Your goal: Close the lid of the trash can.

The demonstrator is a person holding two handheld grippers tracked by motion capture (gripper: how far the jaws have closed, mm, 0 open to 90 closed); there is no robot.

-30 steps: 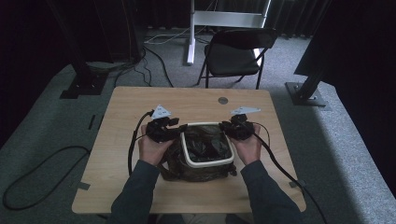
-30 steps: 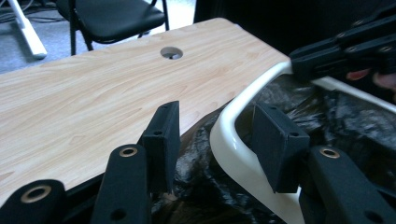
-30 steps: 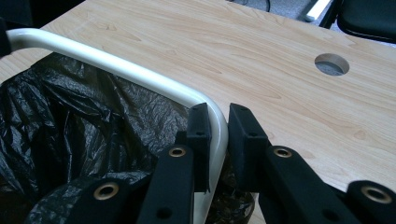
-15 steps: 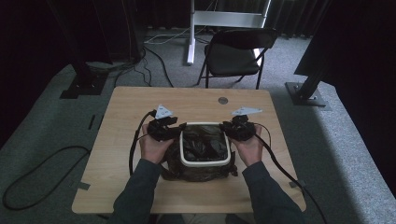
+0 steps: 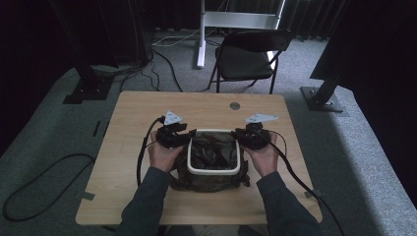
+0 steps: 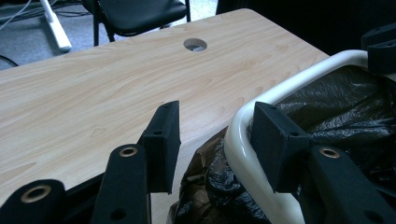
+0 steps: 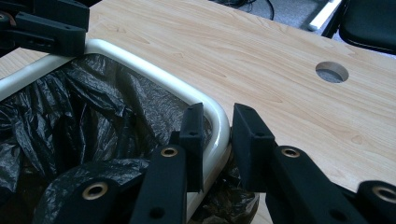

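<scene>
A small bin with a white rim (image 5: 213, 171) stands mid-table, lined with a black plastic bag (image 5: 211, 152) that also bunches around its base. My left gripper (image 5: 184, 136) straddles the rim's far left corner. In the left gripper view its jaws (image 6: 217, 112) stand wide open, one outside the rim (image 6: 303, 77) and one over the bag (image 6: 345, 102). My right gripper (image 5: 243, 137) straddles the far right corner. Its jaws (image 7: 219, 114) have just been opening, with the rim (image 7: 154, 74) between them and a gap at the outer pad. The bag (image 7: 70, 107) fills the inside.
The wooden table (image 5: 147, 113) has a round cable hole (image 5: 235, 105) near its far edge. A black folding chair (image 5: 248, 59) stands behind the table. Cables trail from both grippers over the table's sides to the floor.
Both hands keep their places at the bin's far corners. The black bag covers more of the bin's inside than a second ago.
</scene>
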